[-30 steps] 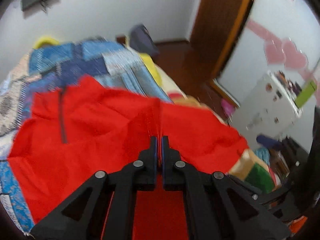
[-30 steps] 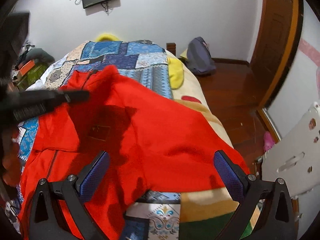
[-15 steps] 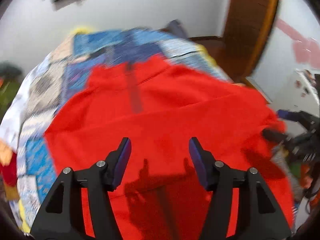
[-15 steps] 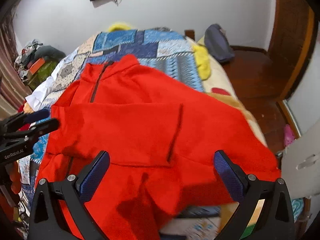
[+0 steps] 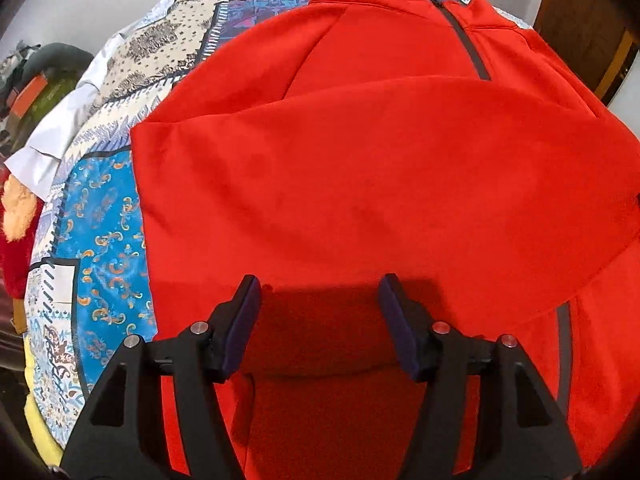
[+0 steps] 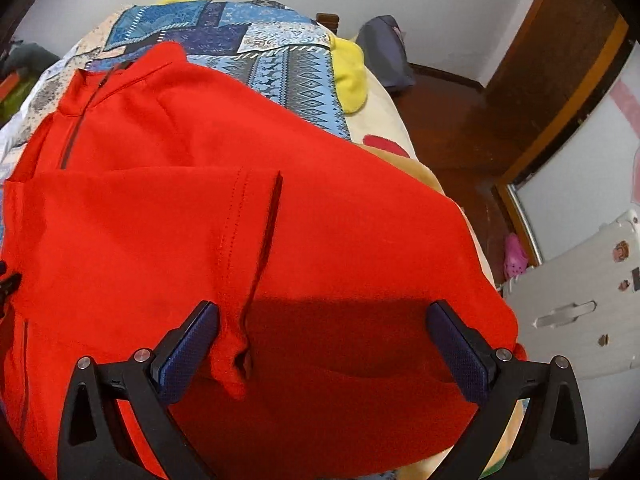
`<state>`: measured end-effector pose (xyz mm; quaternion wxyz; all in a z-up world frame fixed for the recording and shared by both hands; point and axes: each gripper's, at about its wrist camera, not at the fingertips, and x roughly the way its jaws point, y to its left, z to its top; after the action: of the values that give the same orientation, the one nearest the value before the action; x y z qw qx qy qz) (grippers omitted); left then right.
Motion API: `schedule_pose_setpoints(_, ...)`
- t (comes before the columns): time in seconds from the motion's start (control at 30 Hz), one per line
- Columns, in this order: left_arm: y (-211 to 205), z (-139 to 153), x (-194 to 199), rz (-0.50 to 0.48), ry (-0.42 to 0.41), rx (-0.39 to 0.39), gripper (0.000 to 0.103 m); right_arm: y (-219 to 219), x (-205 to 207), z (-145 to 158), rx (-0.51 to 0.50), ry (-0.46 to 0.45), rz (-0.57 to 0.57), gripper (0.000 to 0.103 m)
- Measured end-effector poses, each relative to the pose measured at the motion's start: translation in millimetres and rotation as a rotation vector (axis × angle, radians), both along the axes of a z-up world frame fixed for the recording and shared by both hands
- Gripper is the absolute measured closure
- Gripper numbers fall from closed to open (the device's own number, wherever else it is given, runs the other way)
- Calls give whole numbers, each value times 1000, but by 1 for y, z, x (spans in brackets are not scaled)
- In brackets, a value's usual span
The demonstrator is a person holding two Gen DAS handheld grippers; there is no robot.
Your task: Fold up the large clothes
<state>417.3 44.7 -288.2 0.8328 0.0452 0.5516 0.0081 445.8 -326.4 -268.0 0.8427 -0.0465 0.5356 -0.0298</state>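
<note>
A red zip-neck jacket lies spread on the bed, collar at the far end, with one sleeve folded across its chest. In the right wrist view the jacket shows the folded sleeve's cuff ending near the middle. My left gripper is open and empty, hovering just above the near part of the jacket. My right gripper is wide open and empty above the jacket's right side, with the cuff end beside its left finger.
A blue patchwork quilt covers the bed. A yellow cloth and a dark bag lie at the far right corner. A wooden floor and door are right of the bed; a white plastic panel stands near right.
My left gripper, shut on red fabric a second ago, has opened and let the sleeve drop across the chest. Both grippers have moved closer over the jacket.
</note>
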Motion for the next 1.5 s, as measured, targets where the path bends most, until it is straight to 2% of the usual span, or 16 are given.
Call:
schedule_pose_setpoints(0.17, -9, 8, -4, -1, 2, 35, 42, -14, -17, 14, -18, -25, -30, 0)
schedule_pose_setpoints(0.3, -18, 20, -9, -27, 4, 64, 42, -32, -40, 28, -72, -59, -40, 0)
schedule_pose_setpoints(0.43, -32, 43, -13, -65, -15, -12, 42, -57, -60, 40, -102, -96, -70, 0)
schedule_pose_setpoints(0.53, -53, 61, -10, -88, -49, -64, 42, -82, -74, 48, -65, -111, -109, 0)
schedule_pose_setpoints(0.7, -101, 67, 3, -163, -76, -79, 36, -134, -88, 40, 68, -87, -216, 0)
schedule_pose_setpoints(0.83, -138, 56, 17, -220, -42, -107, 36, -167, -86, 18, 151, -40, -307, 0)
schedule_pose_setpoints(1.03, -173, 31, 34, -251, -5, -110, 35, -201, -74, -24, 409, 52, -416, 6)
schedule_pose_setpoints(1.13, -180, 28, 33, -254, -31, -102, 32, -208, -67, -45, 551, 76, -461, 11)
schedule_pose_setpoints(1.2, -183, 28, 33, -265, -38, -94, 32, -211, -65, -52, 607, 72, -498, 12)
schedule_pose_setpoints(1.27, -183, 27, 34, -266, -42, -96, 32, -211, -62, -53, 634, 47, -516, 19)
schedule_pose_setpoints(1.3, -183, 27, 34, -265, -44, -99, 32, -211, -60, -52, 632, 37, -514, 30)
schedule_pose_setpoints(1.33, -182, 27, 34, -263, -45, -101, 32, -208, -57, -49, 625, 25, -506, 45)
schedule_pose_setpoints(1.37, -182, 27, 34, -261, -46, -104, 32, -205, -54, -45, 606, 19, -497, 53)
schedule_pose_setpoints(1.43, -182, 27, 34, -257, -45, -104, 32, -198, -47, -38, 585, 16, -467, 75)
schedule_pose_setpoints(1.5, -182, 29, 33, -254, -41, -101, 32, -186, -40, -26, 541, 1, -422, 89)
